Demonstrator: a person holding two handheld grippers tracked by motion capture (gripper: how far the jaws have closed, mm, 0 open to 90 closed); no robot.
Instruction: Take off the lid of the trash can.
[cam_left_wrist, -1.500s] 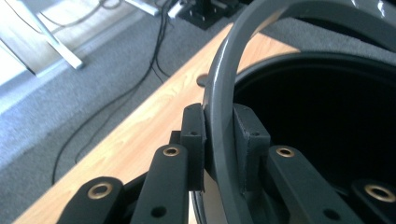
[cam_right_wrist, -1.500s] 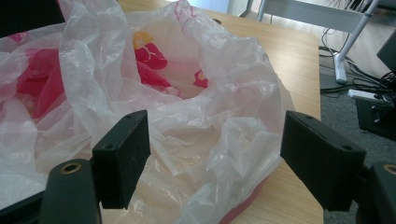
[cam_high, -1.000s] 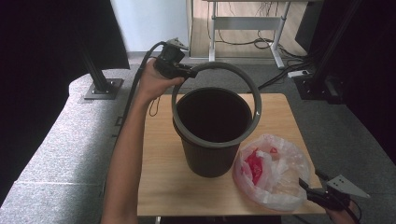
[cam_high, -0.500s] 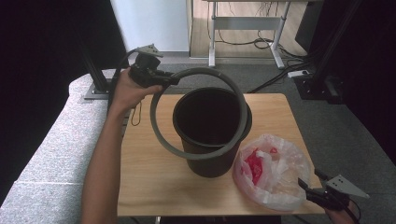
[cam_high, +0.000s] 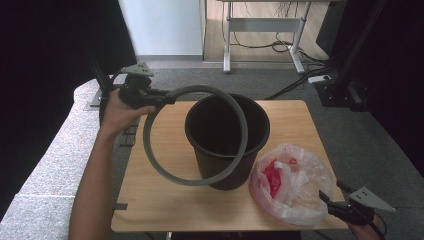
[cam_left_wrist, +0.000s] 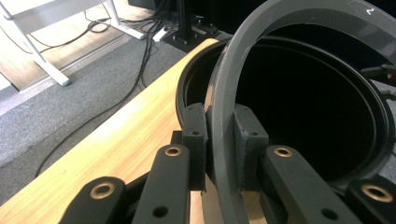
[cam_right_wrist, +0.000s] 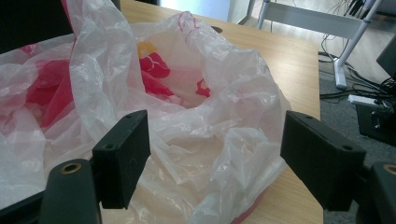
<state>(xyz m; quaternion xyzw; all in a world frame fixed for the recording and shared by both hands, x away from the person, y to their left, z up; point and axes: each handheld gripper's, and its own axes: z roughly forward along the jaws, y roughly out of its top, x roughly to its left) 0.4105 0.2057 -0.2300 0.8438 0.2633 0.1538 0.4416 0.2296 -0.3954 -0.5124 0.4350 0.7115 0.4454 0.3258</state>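
Observation:
A black bucket stands upright in the middle of the wooden table. My left gripper is shut on a grey plastic ring and holds it tilted. The ring's far side crosses the bucket's mouth and its near side hangs down in front of the bucket's left wall. In the left gripper view both pads clamp the ring in front of the bucket rim. My right gripper is open at the near right edge of a crumpled clear bag with red print. The bag bulges between the jaws, untouched by the pads.
A grey padded ledge runs along the table's left side. Behind the table are a white desk frame, floor cables and a power strip. Black stands rise at the back right. Bare tabletop lies beyond the bag.
My left hand has carried the ring to the left and a little down. The ring has gone from lying around the bucket's top to hanging tilted off its left side. The right gripper has stayed put.

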